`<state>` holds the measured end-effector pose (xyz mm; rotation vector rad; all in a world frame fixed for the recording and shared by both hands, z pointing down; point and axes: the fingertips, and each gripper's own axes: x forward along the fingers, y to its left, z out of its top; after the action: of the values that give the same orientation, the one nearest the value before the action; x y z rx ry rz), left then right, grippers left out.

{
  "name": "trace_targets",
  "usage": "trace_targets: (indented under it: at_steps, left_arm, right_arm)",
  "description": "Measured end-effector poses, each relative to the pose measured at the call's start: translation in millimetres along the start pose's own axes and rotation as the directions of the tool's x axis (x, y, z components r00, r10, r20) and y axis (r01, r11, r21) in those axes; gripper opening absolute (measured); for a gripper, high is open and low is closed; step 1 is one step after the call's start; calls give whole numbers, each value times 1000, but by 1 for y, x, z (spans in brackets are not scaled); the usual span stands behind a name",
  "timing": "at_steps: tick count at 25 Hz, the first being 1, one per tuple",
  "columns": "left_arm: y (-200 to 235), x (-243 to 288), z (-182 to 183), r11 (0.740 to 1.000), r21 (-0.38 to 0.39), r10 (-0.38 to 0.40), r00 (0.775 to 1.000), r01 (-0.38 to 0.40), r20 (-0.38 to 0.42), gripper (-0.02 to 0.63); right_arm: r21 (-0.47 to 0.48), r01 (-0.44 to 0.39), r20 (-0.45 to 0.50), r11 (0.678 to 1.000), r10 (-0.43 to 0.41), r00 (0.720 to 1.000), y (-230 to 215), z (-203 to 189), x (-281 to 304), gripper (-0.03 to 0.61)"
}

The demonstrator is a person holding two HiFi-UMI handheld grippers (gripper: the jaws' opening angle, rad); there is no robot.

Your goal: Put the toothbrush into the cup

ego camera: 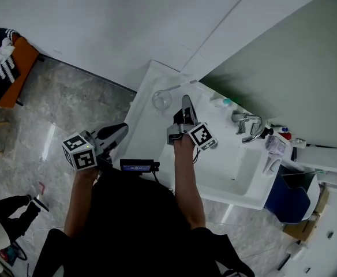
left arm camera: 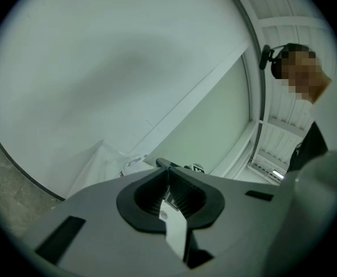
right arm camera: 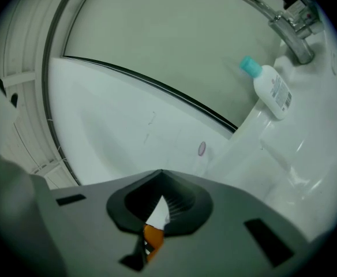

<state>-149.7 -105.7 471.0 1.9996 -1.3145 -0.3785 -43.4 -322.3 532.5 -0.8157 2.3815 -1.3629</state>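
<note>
Standing upright on the white sink counter [ego camera: 148,140], near its far left corner: one clear cup [ego camera: 161,100].

Toothbrush [ego camera: 177,86]: thin and pale, lying flat on the counter just beyond the cup, close to the wall. It is outside the cup and touched by neither tool. It is too small to tell which end carries the bristles.

Right gripper [ego camera: 186,101]: just right of the cup, beside it but not touching, held over the counter and pointing toward the wall. Its jaws are pressed together with nothing between them.

Left gripper [ego camera: 124,127]: left of the cup and nearer the person, off the counter's edge and above the grey marbled floor [ego camera: 70,103]. Its jaws are also closed tip to tip and empty.

White bottle [ego camera: 222,102] with a teal cap: right of the cup and well apart from it, by the wall.

Chrome faucet [ego camera: 248,126]: farther right of the cup than the bottle.

Basin [ego camera: 232,166]: right of the cup and nearer the person, set into the same counter.
</note>
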Motion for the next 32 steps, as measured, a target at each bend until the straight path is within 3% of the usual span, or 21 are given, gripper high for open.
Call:
trace_targets:
  at_steps: [5, 8, 10, 14, 18, 21, 24, 25, 27, 29, 32]
  left_arm:
    - [9, -4, 5, 1000, -12, 9, 1000, -9, 6, 20]
    - [12, -5, 3, 1000, -21, 13, 1000, -12, 5, 20]
    - [14, -5, 1, 1000, -25, 19, 1000, -19, 0, 20]
    - [20, -11, -2, 998, -42, 44, 999, -44, 6, 20]
    - [29, -19, -3, 995, -67, 69, 997, -68, 19, 20]
    - [33, -20, -5, 995, -79, 70, 997, -68, 20, 20]
    - [36, -19, -4, 994, -85, 67, 998, -65, 21, 20]
    - [36, -19, -4, 994, -90, 70, 997, -68, 19, 20]
    - [40, -19, -4, 993, -98, 71, 997, -69, 18, 20]
    - [45, -19, -6, 992, -106, 65, 998, -62, 23, 20]
    - [49, -19, -6, 991, -121, 58, 998, -55, 26, 20]
  right_arm:
    - [-8, 13, -27, 1000, -13, 1000, -6, -9, 4, 3]
    - [-30, 36, -102, 999, -39, 994, -22, -16, 8, 5]
    - [-46, 78, -195, 996, -85, 977, -44, -24, 14, 12]
    - [-68, 235, -287, 970, -245, 926, -93, -23, 11, 149]
    - [-5, 321, -301, 947, -307, 903, -115, -23, 0, 149]
    - [-128, 311, -344, 942, -337, 877, -117, -29, 8, 149]
    - [-257, 339, -378, 905, -417, 826, -129, -32, 15, 149]
    - [-230, 359, -380, 905, -423, 823, -133, -32, 15, 149]
    - [-83, 406, -362, 910, -407, 838, -140, -30, 17, 149]
    - [22, 458, -334, 889, -425, 841, -150, -27, 20, 149]
    - [48, 542, -347, 839, -494, 797, -162, -32, 26, 149]
